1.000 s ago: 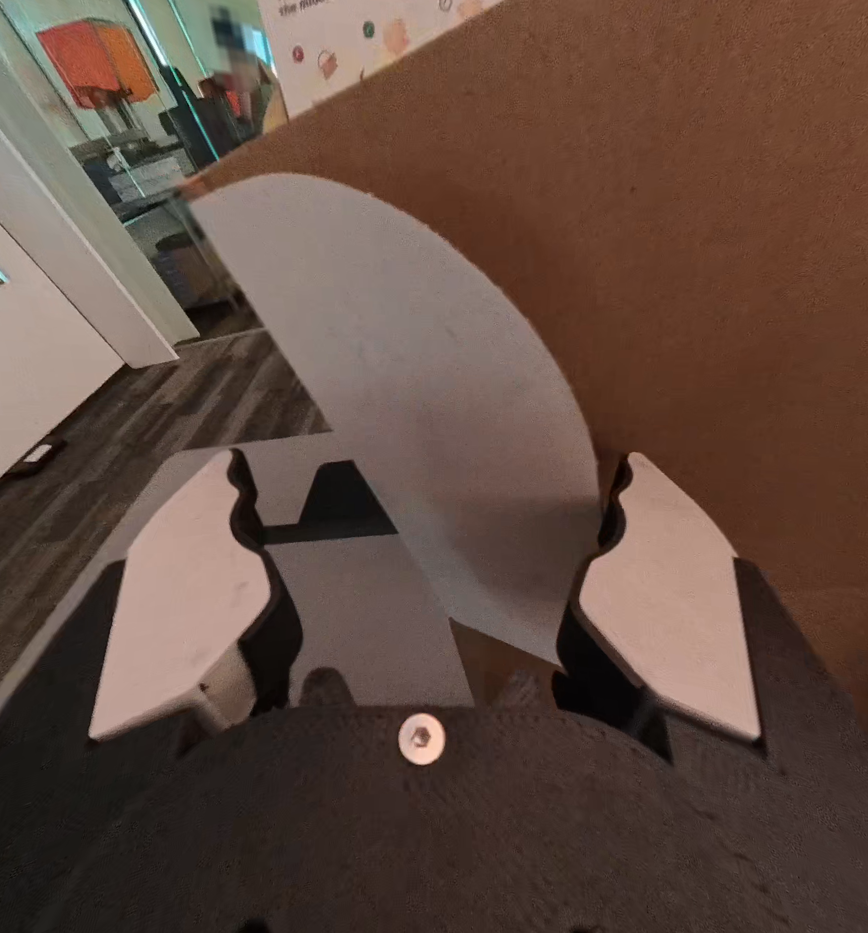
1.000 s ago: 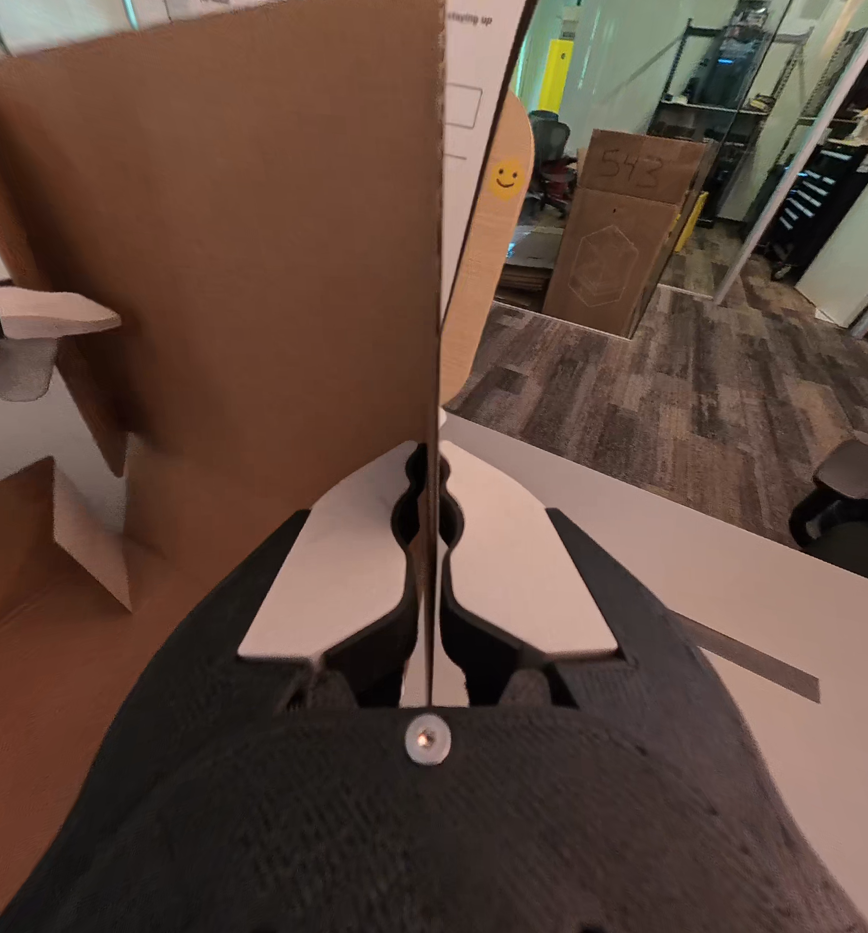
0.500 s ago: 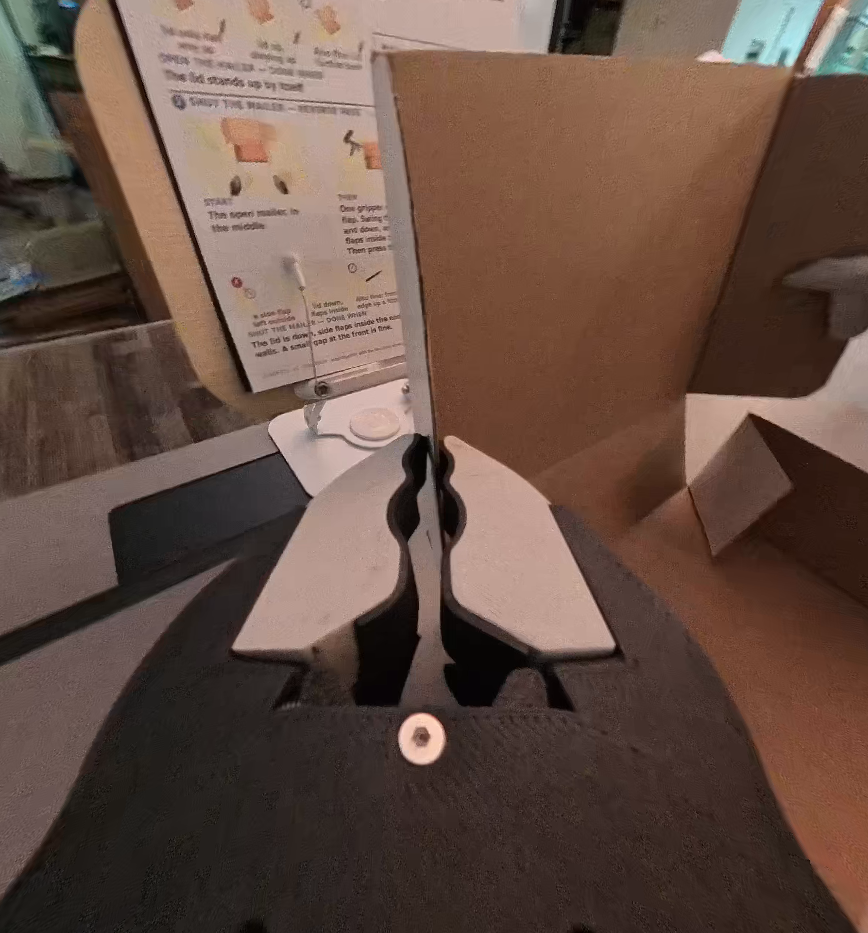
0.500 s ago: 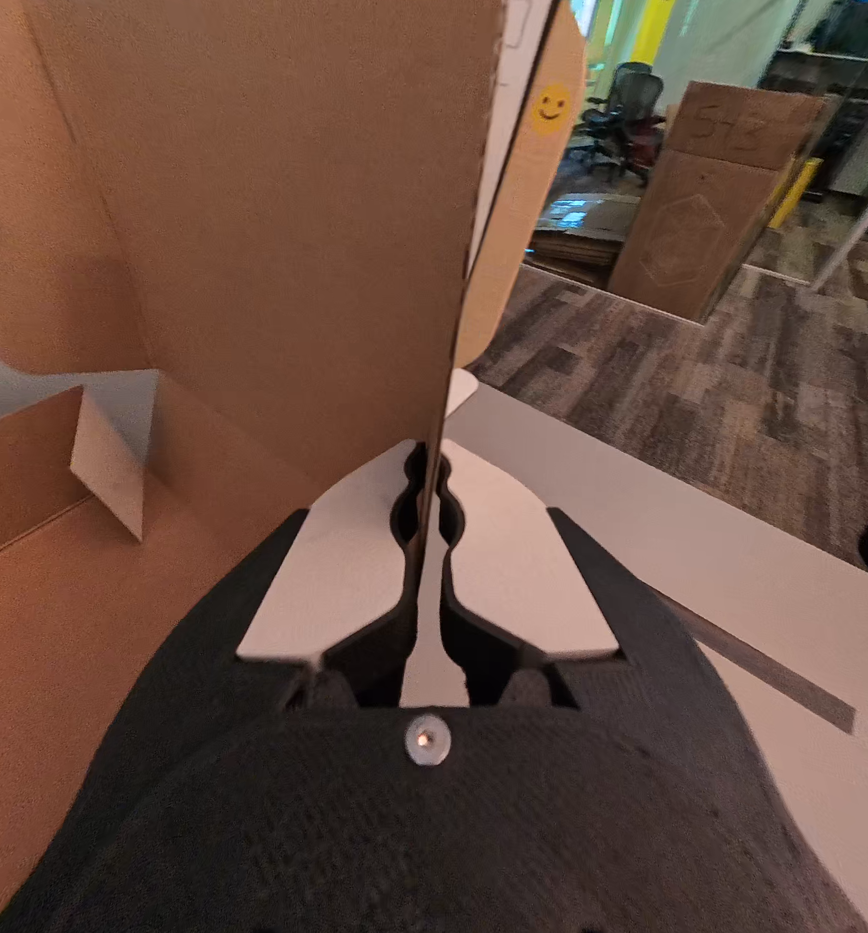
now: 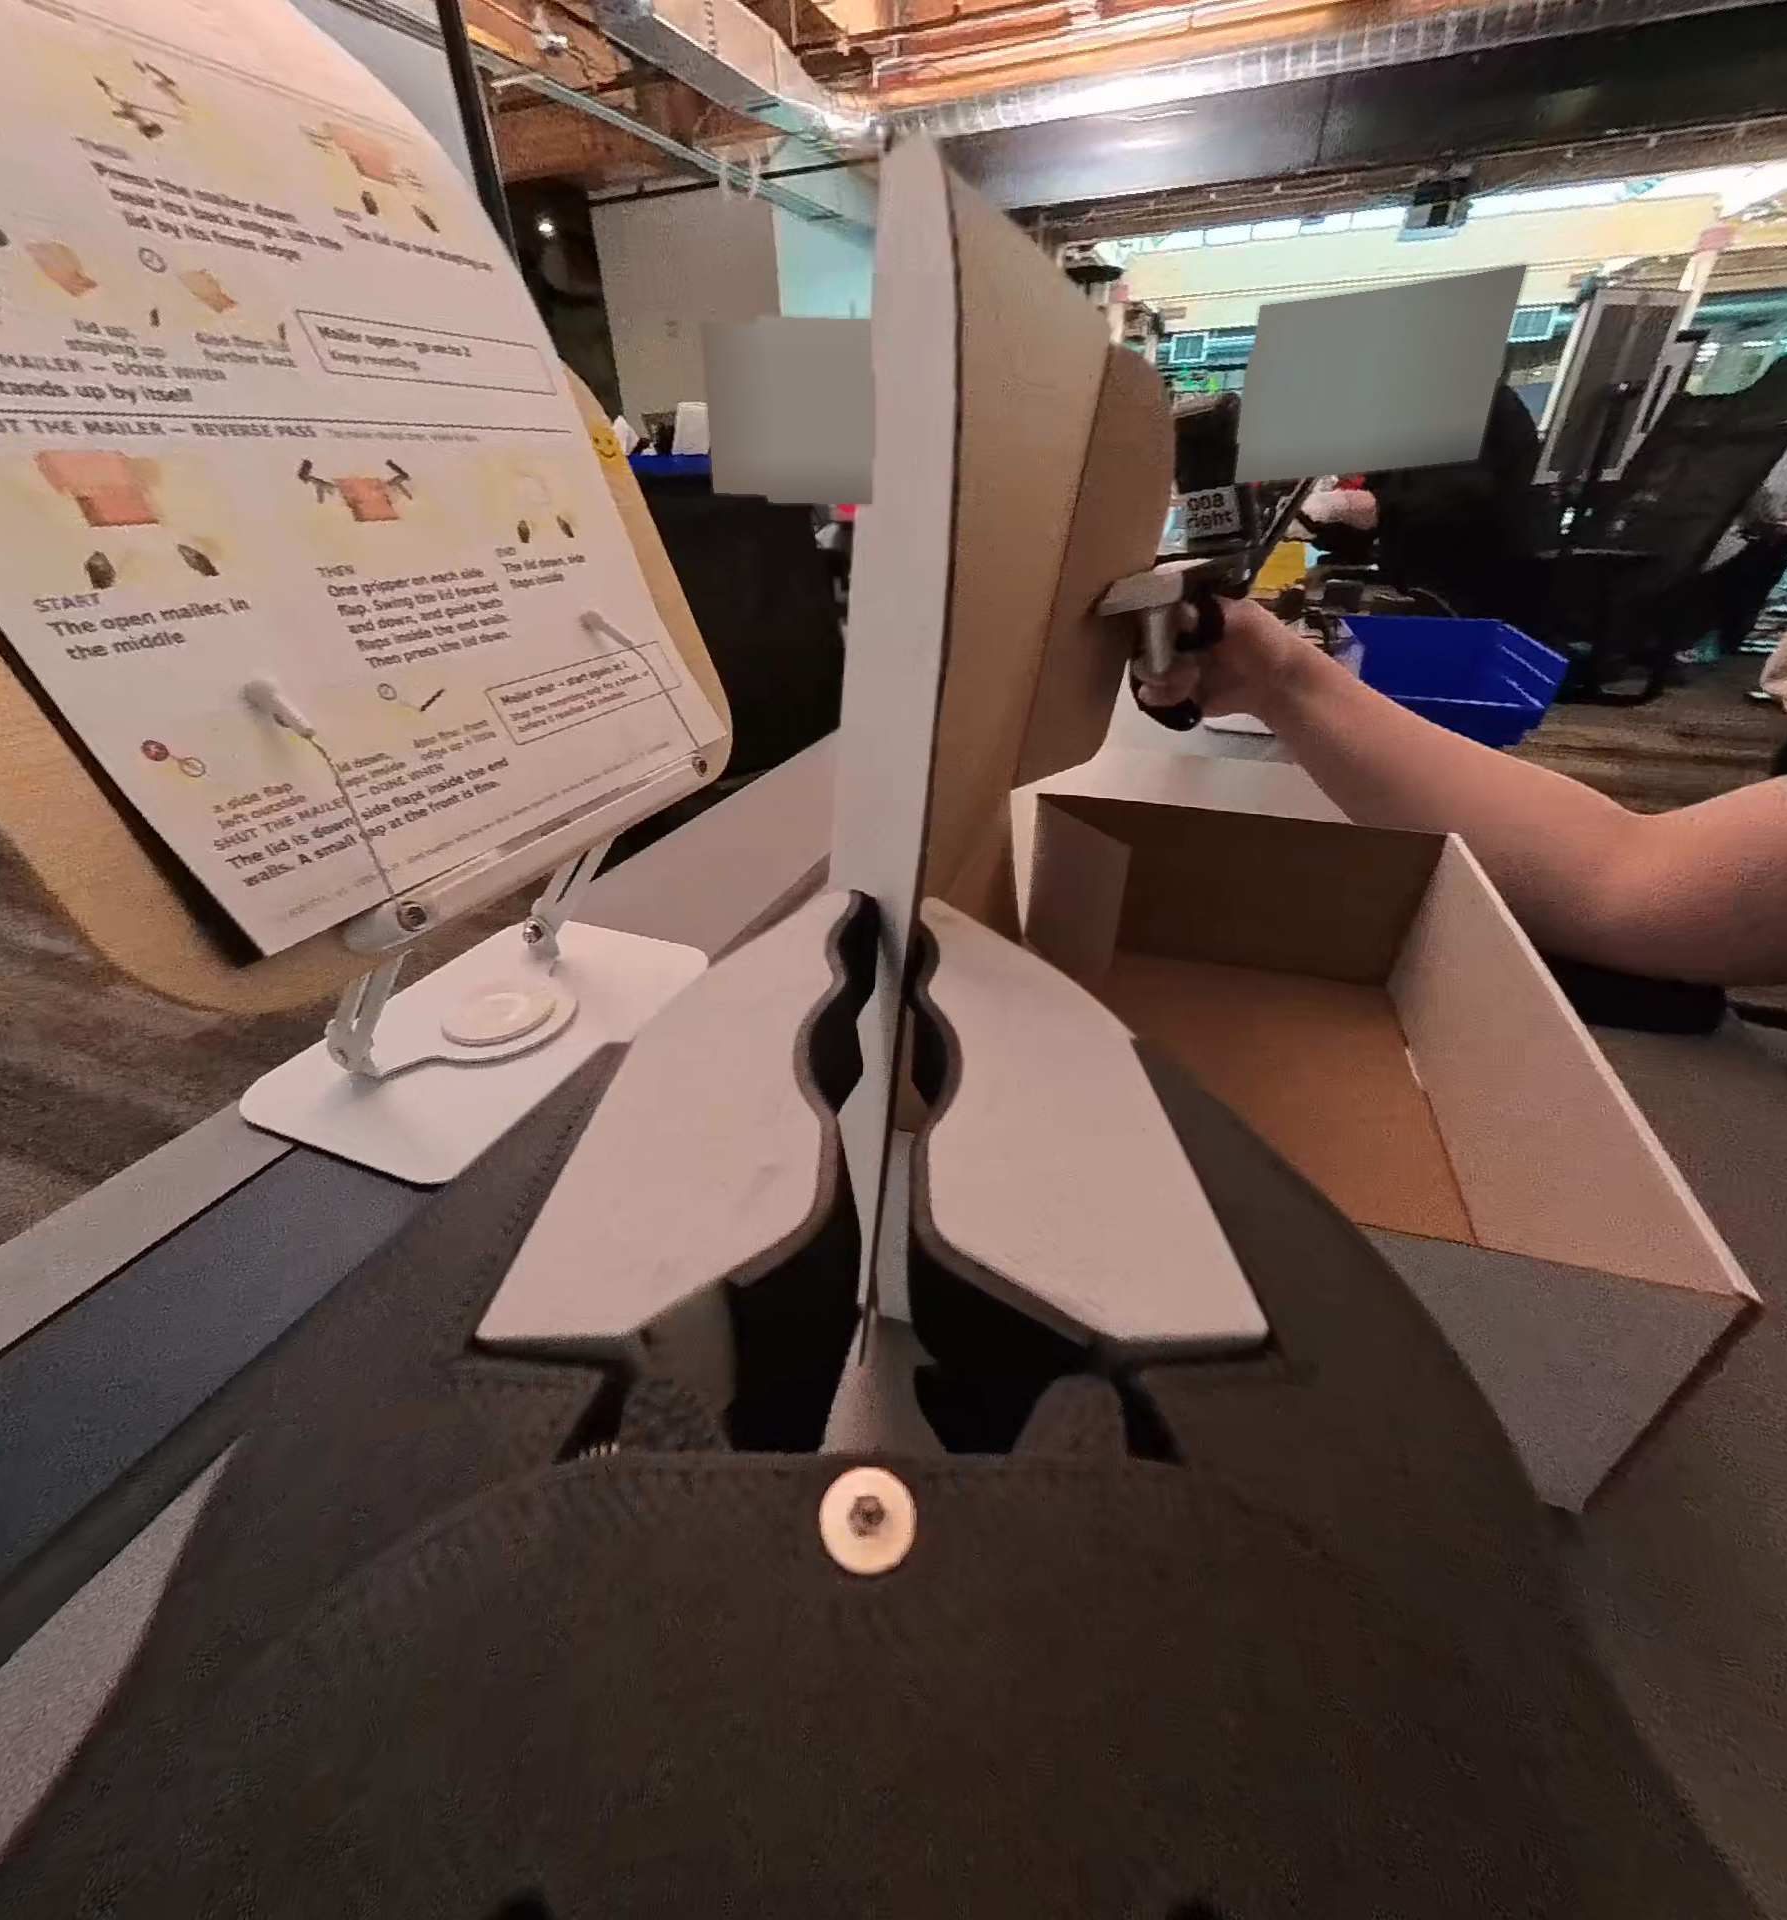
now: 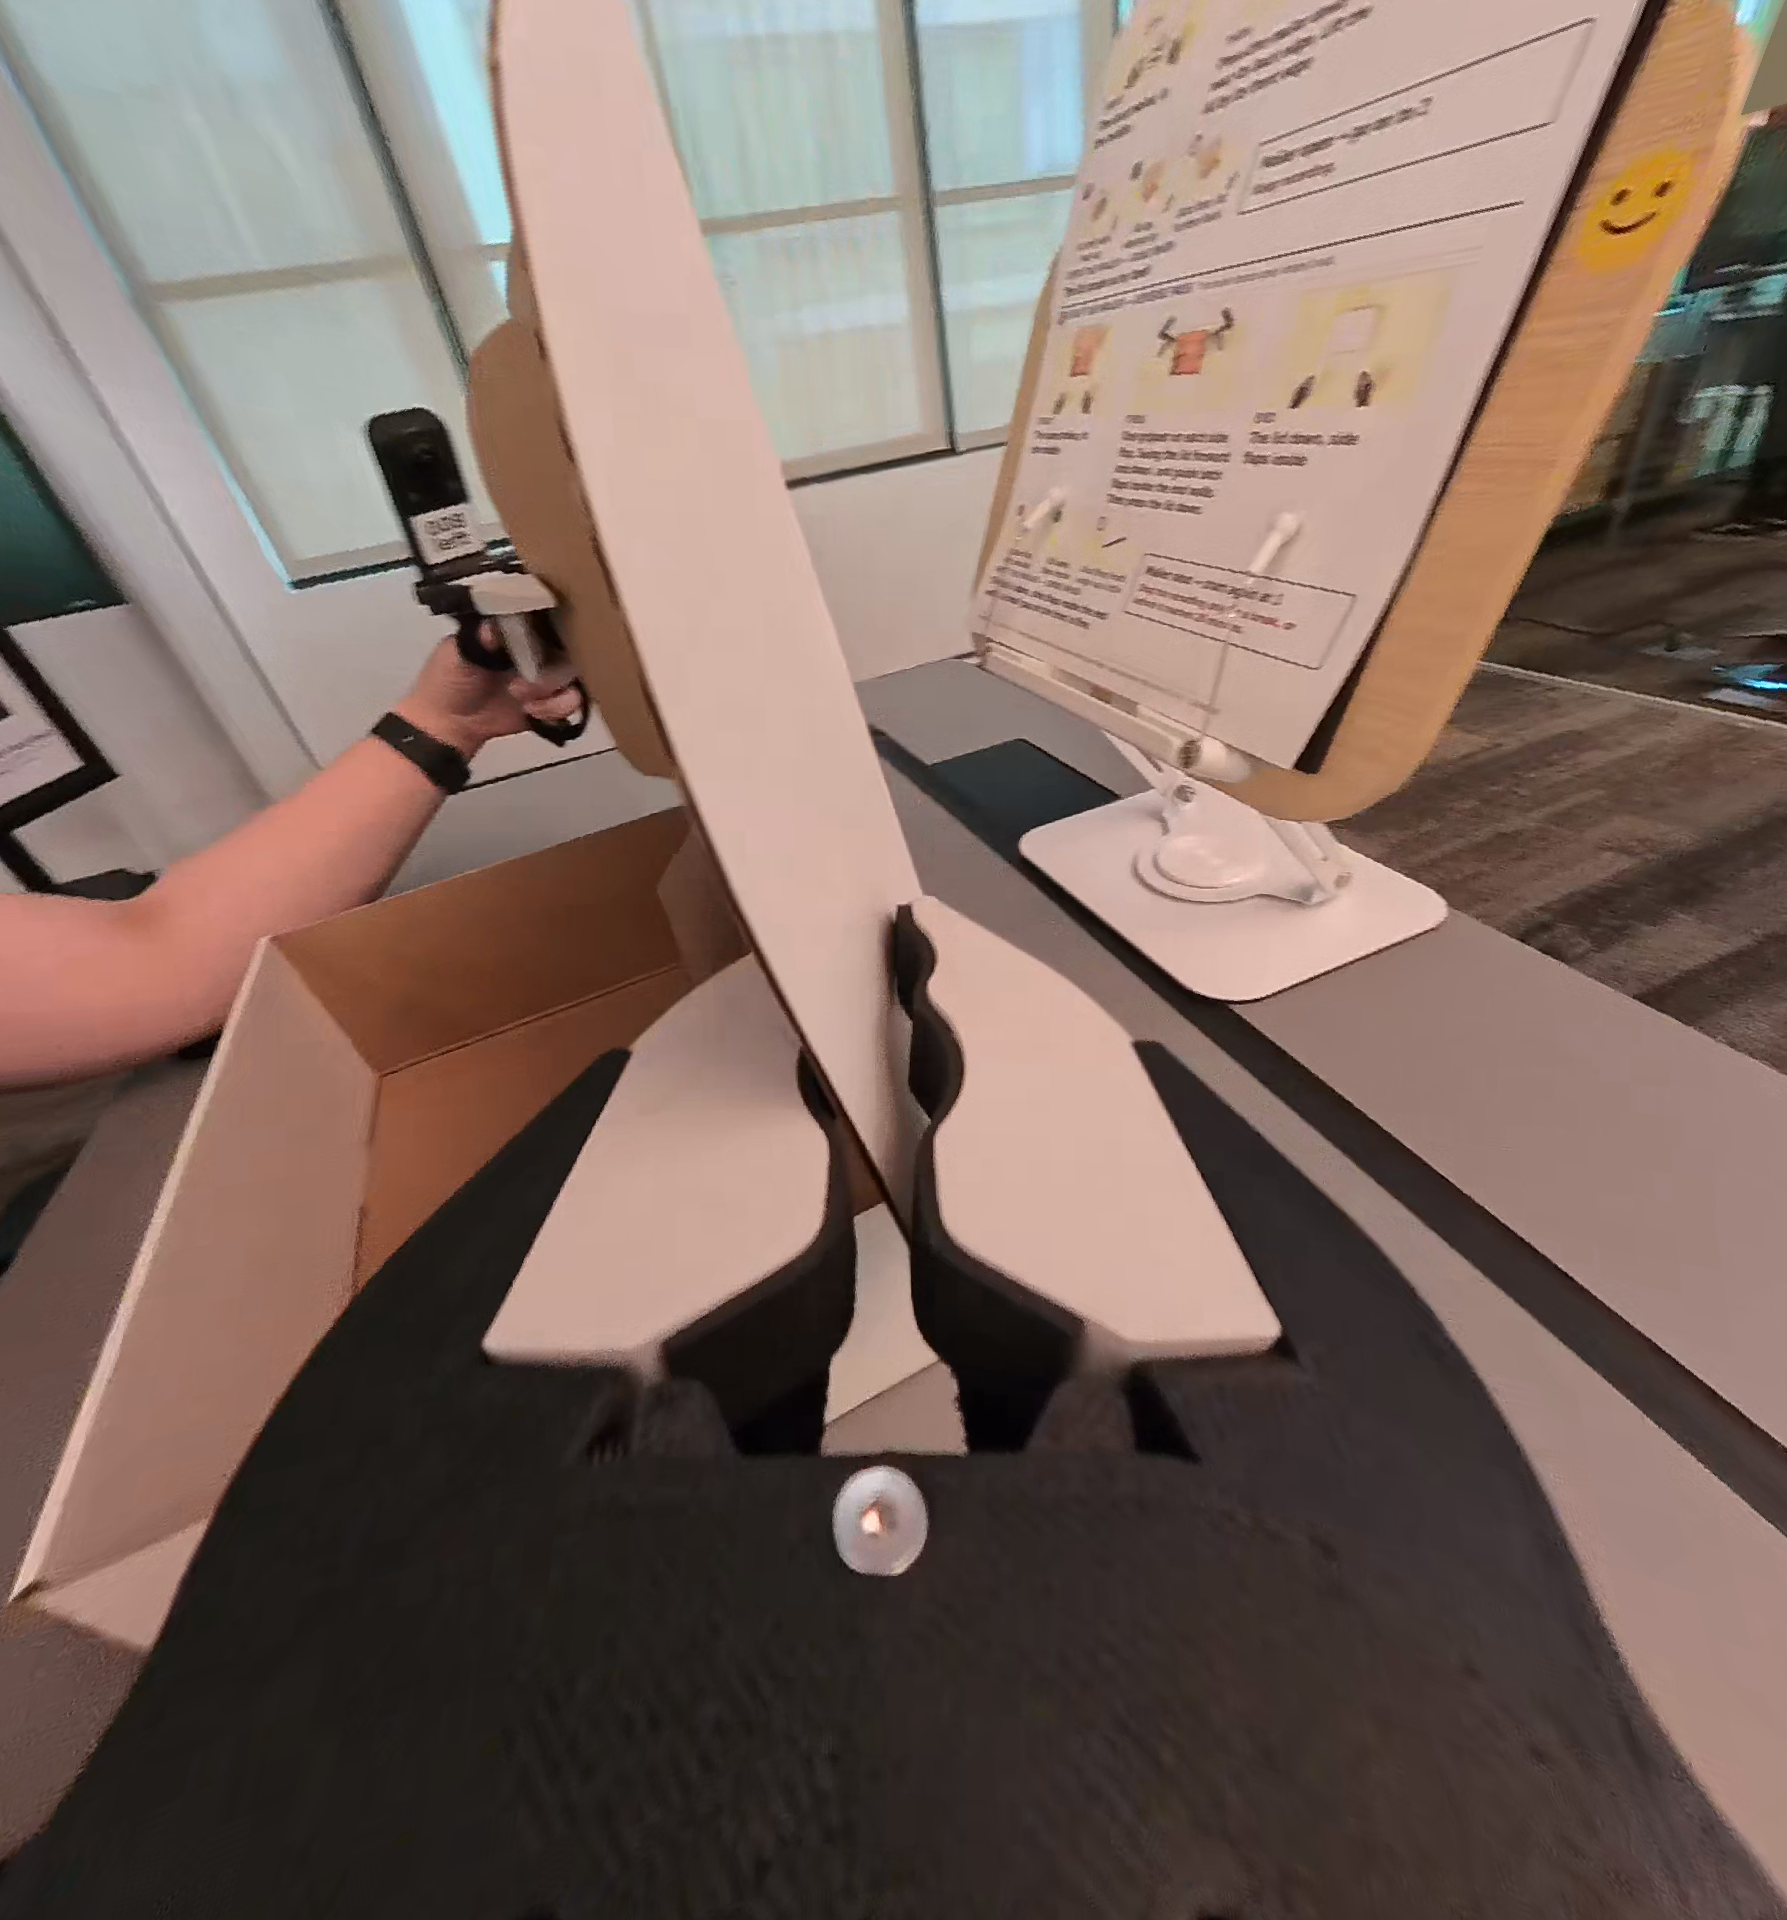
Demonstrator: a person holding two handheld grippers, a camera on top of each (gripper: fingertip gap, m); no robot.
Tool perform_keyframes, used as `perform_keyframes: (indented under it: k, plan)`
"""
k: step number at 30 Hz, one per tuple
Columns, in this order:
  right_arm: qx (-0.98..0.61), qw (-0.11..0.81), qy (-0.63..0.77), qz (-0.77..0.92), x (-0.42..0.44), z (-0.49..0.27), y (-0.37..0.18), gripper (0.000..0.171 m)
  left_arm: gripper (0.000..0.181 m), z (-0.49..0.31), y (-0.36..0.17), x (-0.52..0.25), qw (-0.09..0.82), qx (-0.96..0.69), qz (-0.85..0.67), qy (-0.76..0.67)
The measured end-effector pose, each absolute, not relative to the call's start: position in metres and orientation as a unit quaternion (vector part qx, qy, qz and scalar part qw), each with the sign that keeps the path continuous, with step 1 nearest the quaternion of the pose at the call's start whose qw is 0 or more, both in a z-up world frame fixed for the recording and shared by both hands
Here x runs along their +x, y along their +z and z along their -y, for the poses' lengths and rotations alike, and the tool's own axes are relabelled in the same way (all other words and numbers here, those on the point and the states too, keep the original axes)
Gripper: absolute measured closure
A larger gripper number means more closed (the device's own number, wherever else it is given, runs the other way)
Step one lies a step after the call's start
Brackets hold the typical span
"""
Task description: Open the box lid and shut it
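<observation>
Left tongs (image 5: 894, 1023): closed edge-on over the near side flap (image 5: 894, 582) of the lid; white flap face to the left, brown face to the right. The same tongs (image 6: 530, 613) show far off in the right wrist view, held in a hand (image 6: 489, 686) with a dark wristband, clamped on a brown rounded flap.
Right tongs (image 6: 873, 1081): closed on the other side flap (image 6: 660, 520), which leans to the left between the two fingers. In the left wrist view these tongs (image 5: 1143, 603) show at a distance, gripping the brown flap edge; a hand (image 5: 1242, 670) holds them.
Box (image 5: 1554, 1122): open, on the grey worktop (image 6: 1491, 1143); white outside, brown inside; interior walls and floor visible.
Lid: raised, standing roughly upright above the box's rear edge, side flaps pointing towards the tongs.
Instruction board (image 5: 276, 468): printed sheet on a wood-coloured panel, tilted on a white stand (image 5: 473, 1049) that rests on the worktop beside the box.
Sticker (image 6: 1637, 208): yellow smiley on the panel's upper corner.
Blue bins (image 5: 1450, 675): stacked in the background, well apart from the box.
</observation>
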State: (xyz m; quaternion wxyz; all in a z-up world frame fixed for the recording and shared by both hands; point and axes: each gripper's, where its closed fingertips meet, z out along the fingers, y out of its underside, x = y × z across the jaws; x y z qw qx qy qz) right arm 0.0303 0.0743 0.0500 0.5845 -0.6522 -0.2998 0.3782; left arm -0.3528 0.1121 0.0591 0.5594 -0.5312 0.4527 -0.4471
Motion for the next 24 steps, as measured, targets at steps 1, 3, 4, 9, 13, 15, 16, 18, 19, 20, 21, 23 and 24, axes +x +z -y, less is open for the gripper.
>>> perform_keyframes:
  k: [1,3,4,9,13,15,16,18,19,20,21,23,24]
  plan:
    - [-0.647,0.581,0.384,0.31,0.03,-0.069,0.049,0.166,0.177,-0.109,0.058,-0.355,0.556,-0.524,-0.46,-0.452]
    - [-0.634,0.573,0.398,0.332,0.028,-0.058,0.049,0.166,0.178,-0.102,0.057,-0.359,0.552,-0.51,-0.471,-0.461]
    - [-0.629,0.571,0.399,0.344,0.026,-0.053,0.049,0.166,0.178,-0.1,0.057,-0.361,0.55,-0.505,-0.474,-0.466]
    - [-0.63,0.559,0.399,0.362,0.021,-0.044,0.05,0.166,0.177,-0.099,0.058,-0.364,0.551,-0.505,-0.471,-0.469]
    - [-0.669,0.553,0.369,0.334,0.02,-0.053,0.052,0.166,0.177,-0.114,0.061,-0.357,0.562,-0.559,-0.437,-0.425]
    - [-0.693,0.541,0.353,0.319,0.018,-0.056,0.053,0.164,0.174,-0.116,0.06,-0.347,0.546,-0.591,-0.431,-0.408]
    - [-0.706,0.536,0.341,0.315,0.018,-0.056,0.054,0.162,0.172,-0.117,0.058,-0.342,0.536,-0.608,-0.429,-0.398]
    - [-0.73,0.525,0.303,0.316,0.017,-0.056,0.052,0.159,0.169,-0.117,0.057,-0.332,0.523,-0.634,-0.429,-0.374]
    - [-0.74,0.519,0.282,0.32,0.017,-0.055,0.05,0.158,0.169,-0.117,0.058,-0.329,0.523,-0.642,-0.429,-0.361]
    - [-0.749,0.514,0.262,0.325,0.018,-0.054,0.048,0.157,0.168,-0.116,0.058,-0.325,0.521,-0.648,-0.431,-0.35]
    - [-0.755,0.511,0.246,0.331,0.017,-0.053,0.048,0.157,0.167,-0.114,0.058,-0.322,0.517,-0.652,-0.436,-0.344]
    - [-0.76,0.506,0.223,0.341,0.017,-0.05,0.047,0.155,0.165,-0.11,0.057,-0.319,0.509,-0.658,-0.445,-0.332]
    - [-0.763,0.507,0.212,0.341,0.018,-0.05,0.047,0.156,0.165,-0.11,0.057,-0.319,0.508,-0.662,-0.447,-0.324]
